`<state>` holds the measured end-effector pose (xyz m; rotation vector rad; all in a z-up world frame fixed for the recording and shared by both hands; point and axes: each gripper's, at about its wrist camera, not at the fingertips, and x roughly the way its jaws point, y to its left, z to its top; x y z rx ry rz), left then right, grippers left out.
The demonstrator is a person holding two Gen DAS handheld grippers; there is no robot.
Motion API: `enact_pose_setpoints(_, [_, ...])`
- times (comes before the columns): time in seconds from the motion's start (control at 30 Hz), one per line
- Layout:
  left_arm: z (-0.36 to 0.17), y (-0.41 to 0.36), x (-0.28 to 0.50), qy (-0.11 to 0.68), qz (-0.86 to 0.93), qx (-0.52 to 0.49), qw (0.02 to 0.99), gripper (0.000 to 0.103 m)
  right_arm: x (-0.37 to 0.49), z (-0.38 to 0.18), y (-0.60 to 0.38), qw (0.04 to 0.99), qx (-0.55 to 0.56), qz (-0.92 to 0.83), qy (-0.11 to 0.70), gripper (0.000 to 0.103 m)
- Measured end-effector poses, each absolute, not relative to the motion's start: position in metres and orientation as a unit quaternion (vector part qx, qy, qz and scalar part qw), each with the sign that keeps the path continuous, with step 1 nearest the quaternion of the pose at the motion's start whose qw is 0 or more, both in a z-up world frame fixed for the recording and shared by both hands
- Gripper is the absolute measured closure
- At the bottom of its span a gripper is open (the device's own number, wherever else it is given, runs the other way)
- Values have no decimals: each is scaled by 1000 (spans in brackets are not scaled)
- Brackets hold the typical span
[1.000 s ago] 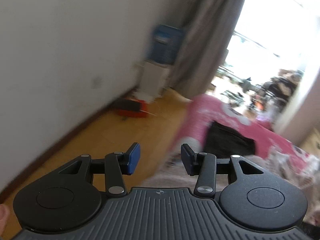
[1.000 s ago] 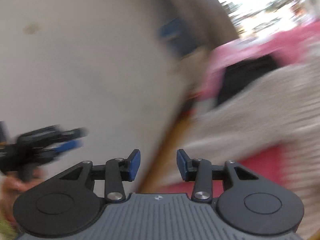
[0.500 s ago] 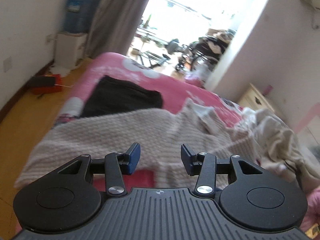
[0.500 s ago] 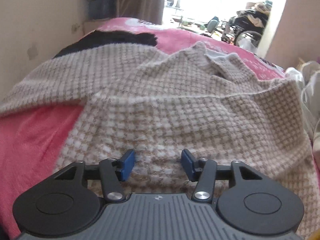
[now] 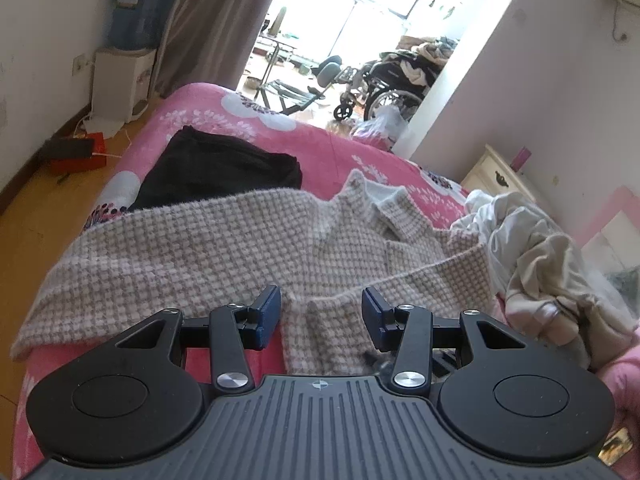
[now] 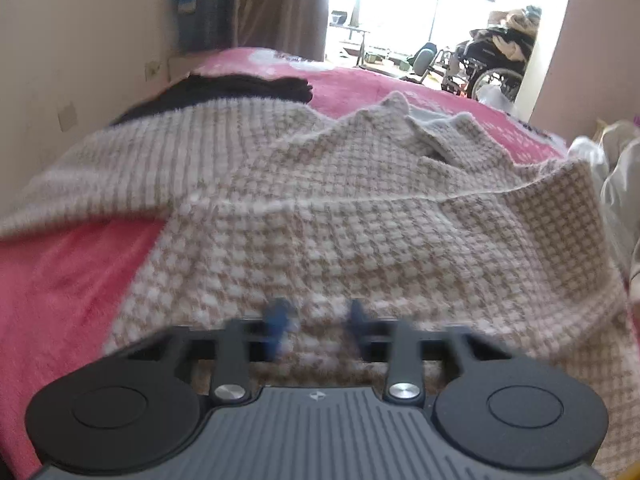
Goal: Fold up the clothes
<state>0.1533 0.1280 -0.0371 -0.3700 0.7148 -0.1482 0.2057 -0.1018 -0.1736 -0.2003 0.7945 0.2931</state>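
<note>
Sweater (image 5: 224,240): one, beige-and-white check knit, spread across the pink bed (image 5: 340,148), collar toward the bright doorway, one sleeve folded over the body.
Black garment (image 5: 216,168): one, folded, lying on the bed just beyond the sweater, partly tucked under its far edge.
Pale clothes (image 5: 548,264): one crumpled heap, count of pieces unclear, touching the sweater's right side.
Left gripper (image 5: 318,316): held above the sweater's near edge, blue pads wide apart, nothing between them.
Right gripper (image 6: 316,324): low over the sweater's near hem, fingertips blurred, a narrower gap between them; contact with the knit cannot be told.
Wheelchairs (image 5: 396,80): at least one, past the bed in the doorway.
Water dispenser (image 5: 124,76): one, against the wall left of the bed.
</note>
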Motion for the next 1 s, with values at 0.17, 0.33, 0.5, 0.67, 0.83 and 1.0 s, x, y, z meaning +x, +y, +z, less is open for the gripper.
enact_pose_setpoints(0.17, [-38,120,153,349,-81,-173,917,58,208,-148,-151,923,-3,116,367,103])
enact_pose_setpoints(0.33, [-46,111,160,358,-88,-184,911,58,193,-125,-175,924,-3,164,345,98])
enact_pose_setpoints(0.5, [-56,104,161,363,-94,-193,907,58,159,-145,-131,902,-184,237,312,56])
enact_pose_setpoints(0.67, [-66,101,161,374,-98,-184,904,58,137,-181,-78,849,-347,291,272,49])
enact_pose_setpoints(0.83, [-75,107,167,387,-95,-195,896,58,151,-206,-44,834,-397,290,251,55])
enact_pose_setpoints(1.0, [-83,112,173,398,-92,-196,891,58,183,-178,-62,890,-247,268,274,88])
